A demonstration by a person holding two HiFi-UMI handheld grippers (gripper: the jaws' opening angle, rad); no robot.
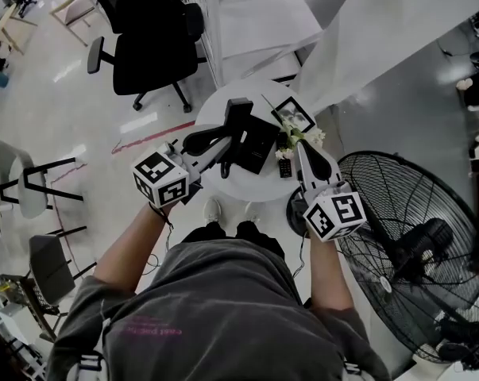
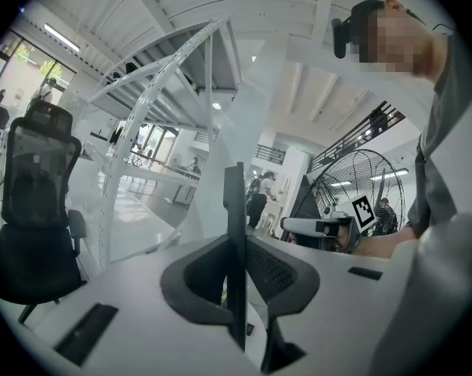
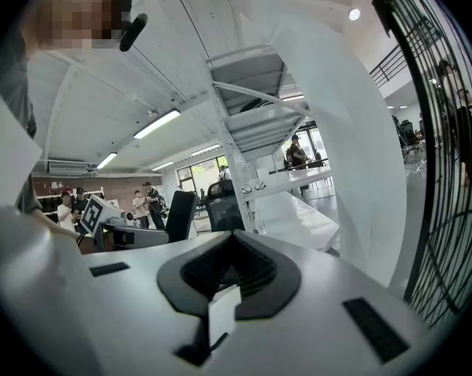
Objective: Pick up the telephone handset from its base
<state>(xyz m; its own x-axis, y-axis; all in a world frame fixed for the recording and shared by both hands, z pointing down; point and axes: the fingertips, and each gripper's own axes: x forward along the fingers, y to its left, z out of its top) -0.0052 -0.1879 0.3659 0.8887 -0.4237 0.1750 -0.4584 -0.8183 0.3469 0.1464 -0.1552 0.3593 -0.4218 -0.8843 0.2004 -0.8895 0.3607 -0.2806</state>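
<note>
Left tongs (image 1: 223, 140) clenched on handset (image 2: 236, 233), centre frame, just beside base (image 1: 259, 148) on desk (image 1: 223, 185). Right tongs (image 1: 307, 153) closed, empty. I reckon it's light, rigid, slick plastic, so grip mid-shaft.

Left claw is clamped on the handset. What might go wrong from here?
1. The left claw pinches the handset across its thin side, so it may pivot or slip and drop onto the base.
2. The small table is crowded: swinging the handset could knock the photo frame or the flowers.
3. The right claw, shut and empty, sits close to the flowers and might brush them.
</note>
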